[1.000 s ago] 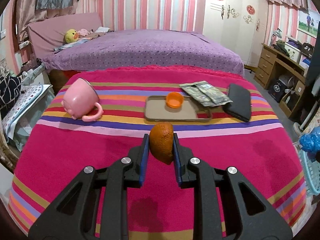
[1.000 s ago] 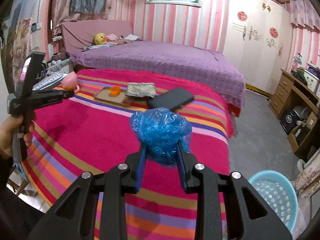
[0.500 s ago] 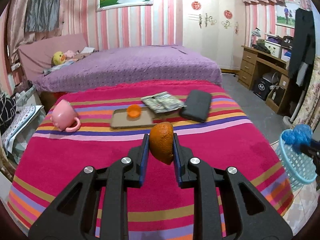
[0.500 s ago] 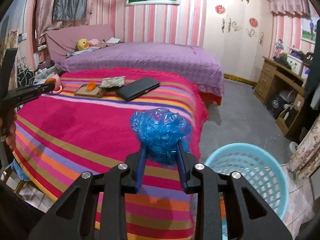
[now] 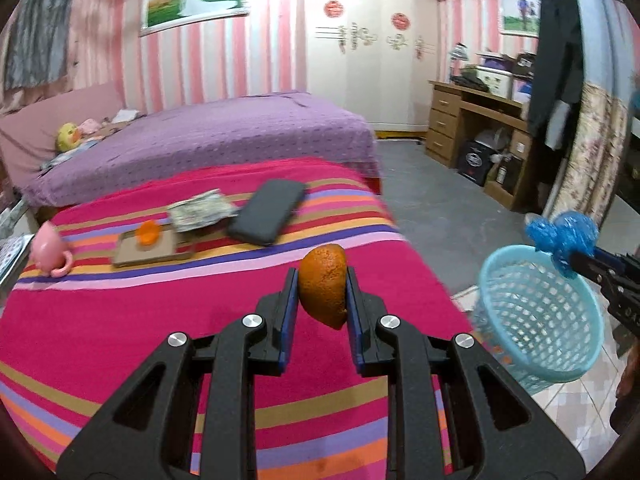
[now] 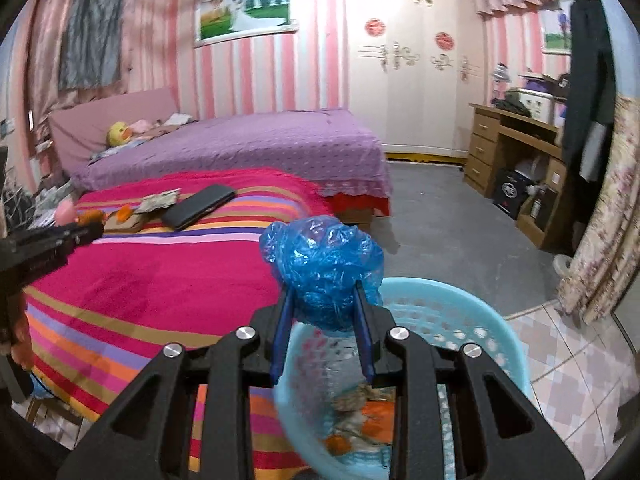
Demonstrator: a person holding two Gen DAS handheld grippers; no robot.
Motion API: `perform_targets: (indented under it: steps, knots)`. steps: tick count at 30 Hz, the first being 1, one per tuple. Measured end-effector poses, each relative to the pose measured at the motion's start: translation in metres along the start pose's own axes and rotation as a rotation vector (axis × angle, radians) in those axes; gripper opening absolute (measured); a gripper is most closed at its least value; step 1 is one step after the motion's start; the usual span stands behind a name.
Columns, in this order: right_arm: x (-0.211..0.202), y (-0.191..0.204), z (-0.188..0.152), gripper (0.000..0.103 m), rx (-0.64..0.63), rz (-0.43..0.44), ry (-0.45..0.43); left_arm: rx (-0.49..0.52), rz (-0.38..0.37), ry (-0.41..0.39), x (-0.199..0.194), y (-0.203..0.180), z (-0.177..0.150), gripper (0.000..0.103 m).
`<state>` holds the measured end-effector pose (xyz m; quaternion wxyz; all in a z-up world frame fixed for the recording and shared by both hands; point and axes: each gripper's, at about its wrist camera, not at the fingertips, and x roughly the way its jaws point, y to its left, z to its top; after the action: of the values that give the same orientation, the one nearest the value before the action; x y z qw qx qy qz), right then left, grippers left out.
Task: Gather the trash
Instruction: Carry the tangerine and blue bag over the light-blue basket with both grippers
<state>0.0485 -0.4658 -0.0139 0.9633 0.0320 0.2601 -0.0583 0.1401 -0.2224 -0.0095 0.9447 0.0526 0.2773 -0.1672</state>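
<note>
My left gripper [image 5: 322,280] is shut on a piece of orange peel [image 5: 323,285] and holds it above the striped blanket [image 5: 160,320], near the bed's right edge. My right gripper [image 6: 323,292] is shut on a crumpled blue plastic bag [image 6: 322,268] and holds it over the rim of the light blue trash basket [image 6: 480,320]. The basket [image 5: 536,320] stands on the floor to the right of the bed, and some trash lies in its bottom. In the left wrist view the blue bag [image 5: 564,236] hangs above the basket's far rim.
On the blanket lie a brown tray [image 5: 152,250] with an orange cap [image 5: 147,233], a folded paper packet [image 5: 202,212], a black case [image 5: 268,211] and a pink mug [image 5: 50,249]. A purple bed [image 5: 200,140] is behind. A wooden desk [image 5: 480,120] stands at the right.
Both grippers have swung right toward the basket. The right gripper with the blue bag now sits over the basket's rim. The left gripper still holds the peel.
</note>
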Motion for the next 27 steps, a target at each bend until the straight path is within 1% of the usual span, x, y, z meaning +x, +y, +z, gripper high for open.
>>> perform_targets:
  steps: [3,6,8,9,13,16,18,21,27]
  knots:
    - [0.001,-0.023,-0.003,0.029,0.018,-0.05,0.009,0.051,-0.049,0.0,0.007,-0.039,0.0,0.021]
    - [0.002,-0.046,-0.008,0.029,0.037,-0.089,0.024,0.085,-0.092,0.002,0.011,-0.068,-0.001,0.021]
    - [0.0,-0.055,-0.009,0.029,0.038,-0.112,0.025,0.1,-0.136,0.01,0.014,-0.088,-0.002,0.021]
    - [-0.001,-0.06,-0.011,0.029,0.043,-0.12,0.025,0.112,-0.156,0.013,0.016,-0.099,-0.003,0.021]
    - [-0.001,-0.074,-0.013,0.029,0.07,-0.135,0.031,0.16,-0.196,0.014,0.02,-0.135,-0.008,0.021]
    - [-0.002,-0.081,-0.016,0.029,0.083,-0.144,0.03,0.175,-0.229,0.028,0.024,-0.152,-0.011,0.021]
    - [-0.003,-0.082,-0.017,0.029,0.085,-0.153,0.028,0.189,-0.237,0.042,0.029,-0.163,-0.013,0.021]
    - [-0.003,-0.089,-0.02,0.029,0.097,-0.167,0.028,0.174,-0.257,0.074,0.039,-0.173,-0.014,0.021]
    - [0.005,-0.108,-0.026,0.029,0.138,-0.202,0.037,0.19,-0.26,0.09,0.056,-0.191,-0.012,0.021]
